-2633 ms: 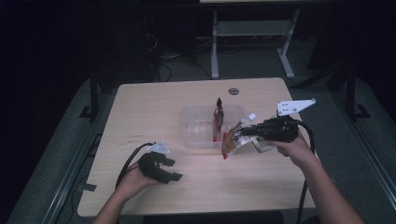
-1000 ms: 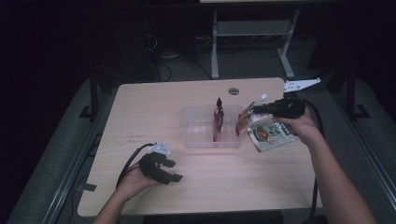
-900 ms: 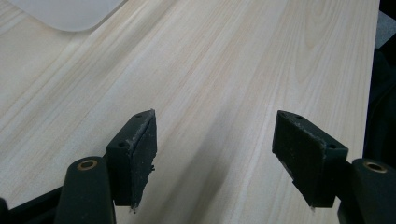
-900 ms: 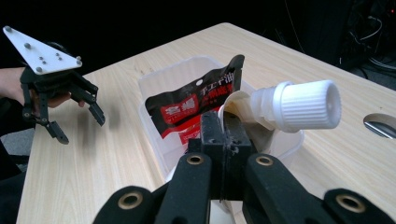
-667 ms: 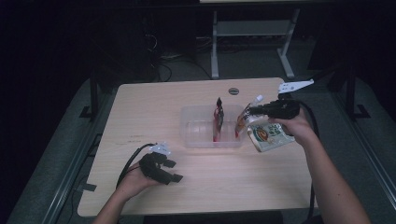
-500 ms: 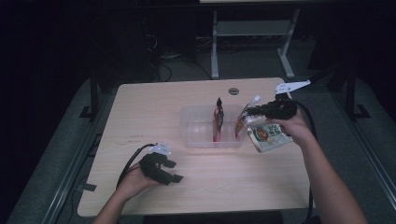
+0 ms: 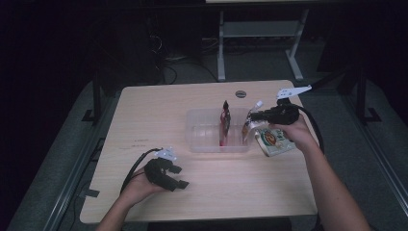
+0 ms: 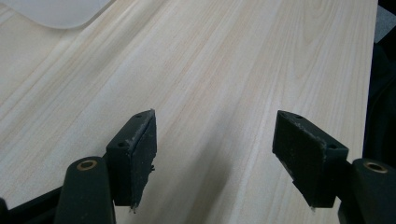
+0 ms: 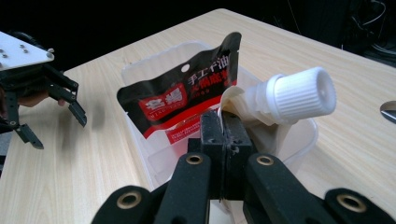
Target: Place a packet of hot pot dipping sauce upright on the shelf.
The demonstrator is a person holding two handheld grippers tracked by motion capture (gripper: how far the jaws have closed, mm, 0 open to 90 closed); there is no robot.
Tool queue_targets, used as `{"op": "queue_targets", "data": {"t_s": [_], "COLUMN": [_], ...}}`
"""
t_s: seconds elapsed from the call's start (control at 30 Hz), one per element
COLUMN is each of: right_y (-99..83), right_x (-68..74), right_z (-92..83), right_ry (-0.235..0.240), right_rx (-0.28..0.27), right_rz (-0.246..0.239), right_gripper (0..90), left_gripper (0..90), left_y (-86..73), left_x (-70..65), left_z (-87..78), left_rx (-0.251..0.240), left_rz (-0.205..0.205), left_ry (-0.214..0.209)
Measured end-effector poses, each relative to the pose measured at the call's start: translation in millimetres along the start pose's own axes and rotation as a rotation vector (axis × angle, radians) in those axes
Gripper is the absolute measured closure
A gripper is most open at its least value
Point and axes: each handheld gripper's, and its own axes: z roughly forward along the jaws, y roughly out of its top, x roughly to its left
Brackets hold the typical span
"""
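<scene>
Near the counter's point(image 7: 144, 115) front-left corner, left claw point(image 7: 169, 179) sits wide and empty. Clear bin point(image 7: 204, 131) mid-counter holds an upright red-black sachet point(image 7: 224, 120). Right claw point(image 7: 251, 116) pinches the spout pouch point(image 7: 272, 139) just off the bin's right wall, pouch hanging toward the counter's right edge; bin lies left of it.

I count two grippers — the left gripper point(image 7: 175, 179) near the table's point(image 7: 159, 120) front left corner, the right gripper point(image 9: 223, 128) toward its right edge. Two pouches: one spouted pouch point(image 7: 272, 139) with a single white screw cap point(image 9: 299, 95), and one black-and-red sachet point(image 9: 180, 100) standing on edge. One clear plastic tub point(image 7: 204, 132) sits mid-table. One round grommet point(image 7: 240, 93) marks the far edge — one table carries it all.
</scene>
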Motion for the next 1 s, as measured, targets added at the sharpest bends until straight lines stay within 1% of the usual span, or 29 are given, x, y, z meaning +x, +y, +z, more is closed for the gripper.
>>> {"op": "queue_targets", "data": {"t_s": [0.3, 0.53, 0.6, 0.7, 0.8, 1.0], "right_y": [-3.0, -2.8, -2.8, -1.9, -1.0, -0.2], "right_x": [-0.8, -1.0, -1.6, -1.8, -1.2, 1.2], "right_z": [10.6, 11.6, 11.4, 9.7, 9.5, 8.4], "right_ry": [-0.009, -0.015, -0.009, 0.004, -0.002, -0.013], "right_rx": [0.02, 0.011, -0.001, -0.023, -0.018, -0.002], "right_rz": [0.003, 0.005, 0.01, 0.036, 0.026, 0.026], "right_gripper": [89.0, 87.7, 86.7, 83.1, 79.4, 72.8], "left_gripper": [30.4, 30.4, 30.4, 30.4, 30.4, 30.4], "left_y": [-0.6, -0.5, -0.6, -0.7, -0.7, -0.5], "left_x": [0.5, 0.1, 0.3, 0.4, 0.6, 0.7], "left_z": [0.7, 1.6, 1.9, 2.6, 2.9, 3.3], "left_rx": [0.001, 0.006, 0.007, 0.005, 0.01, 0.015], "left_rz": [0.0, 0.0, 0.001, 0.0, 0.004, 0.002], "left_ry": [-0.004, -0.005, -0.005, -0.007, -0.008, -0.009]}}
